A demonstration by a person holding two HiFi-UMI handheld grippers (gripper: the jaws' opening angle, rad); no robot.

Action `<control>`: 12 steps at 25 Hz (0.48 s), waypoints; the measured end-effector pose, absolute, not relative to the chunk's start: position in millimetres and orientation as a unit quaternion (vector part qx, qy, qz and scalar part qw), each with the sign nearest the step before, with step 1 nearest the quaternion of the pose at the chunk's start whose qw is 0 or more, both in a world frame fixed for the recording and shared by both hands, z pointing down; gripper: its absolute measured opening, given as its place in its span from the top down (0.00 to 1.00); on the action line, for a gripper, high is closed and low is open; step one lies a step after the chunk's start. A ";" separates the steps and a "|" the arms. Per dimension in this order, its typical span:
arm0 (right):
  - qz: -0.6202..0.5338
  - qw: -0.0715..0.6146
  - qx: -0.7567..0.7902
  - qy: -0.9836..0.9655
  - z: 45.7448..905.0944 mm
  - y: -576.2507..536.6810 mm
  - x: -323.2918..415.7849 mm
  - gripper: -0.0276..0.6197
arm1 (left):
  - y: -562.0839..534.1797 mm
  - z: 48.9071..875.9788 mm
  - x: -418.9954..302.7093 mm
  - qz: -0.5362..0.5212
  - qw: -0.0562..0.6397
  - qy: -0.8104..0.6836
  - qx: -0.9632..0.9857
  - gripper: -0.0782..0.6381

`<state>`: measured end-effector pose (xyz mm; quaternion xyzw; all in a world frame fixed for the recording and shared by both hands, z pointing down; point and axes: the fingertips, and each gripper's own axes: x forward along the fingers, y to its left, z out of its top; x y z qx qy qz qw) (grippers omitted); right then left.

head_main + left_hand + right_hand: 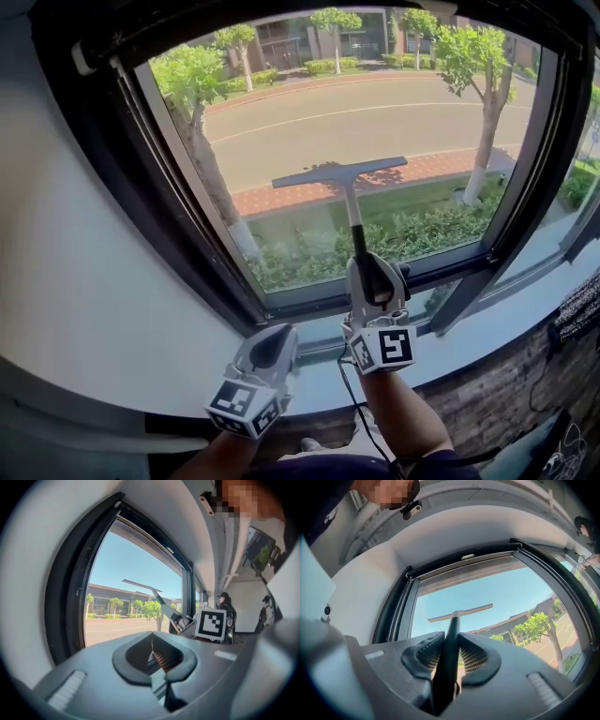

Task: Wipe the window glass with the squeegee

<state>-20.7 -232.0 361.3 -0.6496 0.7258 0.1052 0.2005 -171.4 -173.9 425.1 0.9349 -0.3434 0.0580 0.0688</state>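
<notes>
The squeegee [343,175] has a grey blade across a black handle and stands upright against the lower half of the window glass [309,112]. My right gripper [376,277] is shut on the handle, just above the sill. The blade [461,613] shows slightly tilted ahead of the jaws in the right gripper view, with the handle [449,653] pinched between the ribbed pads. My left gripper [273,347] hangs lower left by the sill, shut and empty. The squeegee [143,586] also appears in the left gripper view.
A thick black window frame [122,169] surrounds the pane, and a pale sill [487,328] runs below it. A white wall [56,281] is on the left. A second pane [562,216] continues right. People [225,609] stand in the room behind.
</notes>
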 end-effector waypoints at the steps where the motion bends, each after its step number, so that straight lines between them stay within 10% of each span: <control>1: 0.103 0.199 -0.650 0.726 364.3 -231.9 -21.2 0.80 | -174.2 425.1 -171.6 0.058 0.068 -0.344 0.935 0.88; 12: 0.069 0.183 -0.653 0.731 405.6 -226.3 -22.5 0.80 | -171.2 433.8 -169.9 0.063 0.077 -0.342 0.934 0.88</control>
